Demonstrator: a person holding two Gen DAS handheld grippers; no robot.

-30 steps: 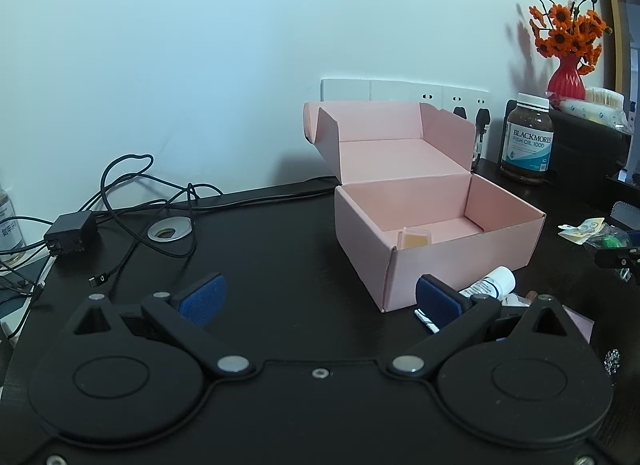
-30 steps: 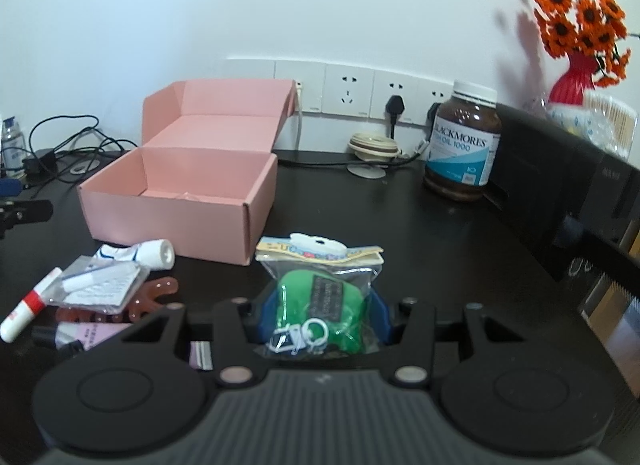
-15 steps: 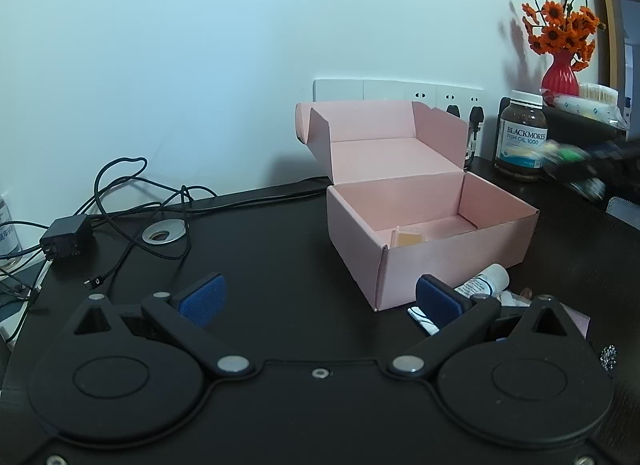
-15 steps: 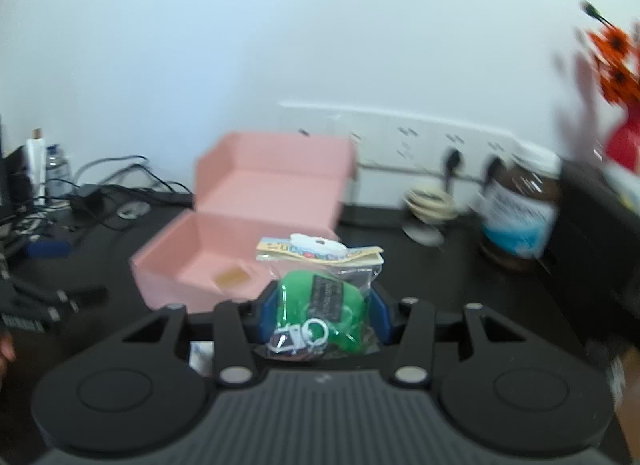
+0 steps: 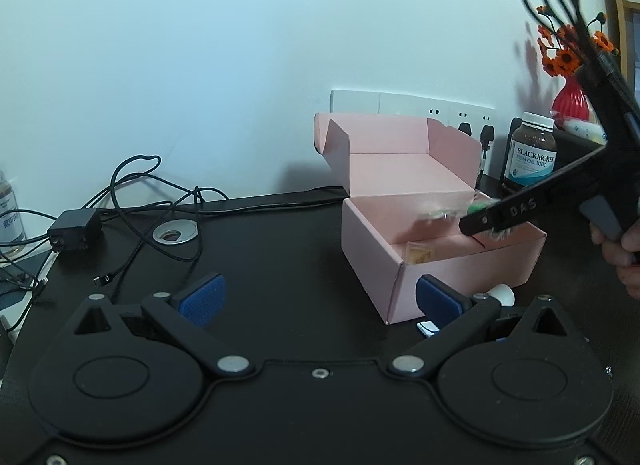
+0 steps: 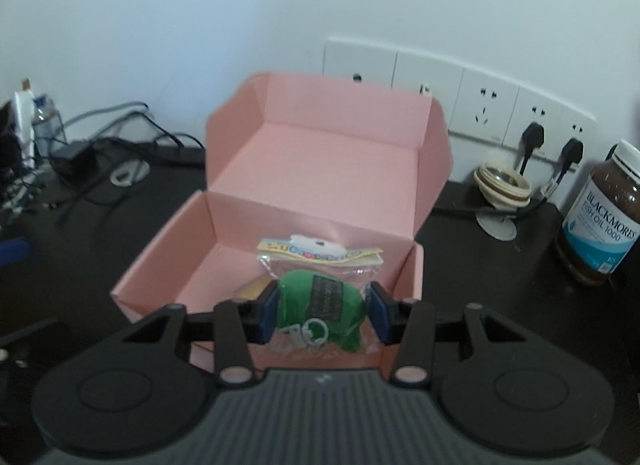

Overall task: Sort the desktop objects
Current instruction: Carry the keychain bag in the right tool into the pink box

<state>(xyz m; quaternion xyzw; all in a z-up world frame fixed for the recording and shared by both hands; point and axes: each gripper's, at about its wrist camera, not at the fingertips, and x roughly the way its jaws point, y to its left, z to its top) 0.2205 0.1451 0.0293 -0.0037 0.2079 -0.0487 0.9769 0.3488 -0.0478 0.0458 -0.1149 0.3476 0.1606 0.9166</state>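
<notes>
Right gripper [image 6: 322, 307] now above pink box [image 6: 192, 225], clamping bagged green toy [image 6: 320, 297]

My left wrist view sits low over the black desk [image 5: 280, 249], facing the wall, pink box [image 5: 372, 261] mid-right, at some distance. My right wrist view looks down into the same pink box [image 6: 320, 169] from close, centre frame. Both share box, wall sockets [image 6: 484, 105], brown bottle [image 5: 534, 157]
</notes>
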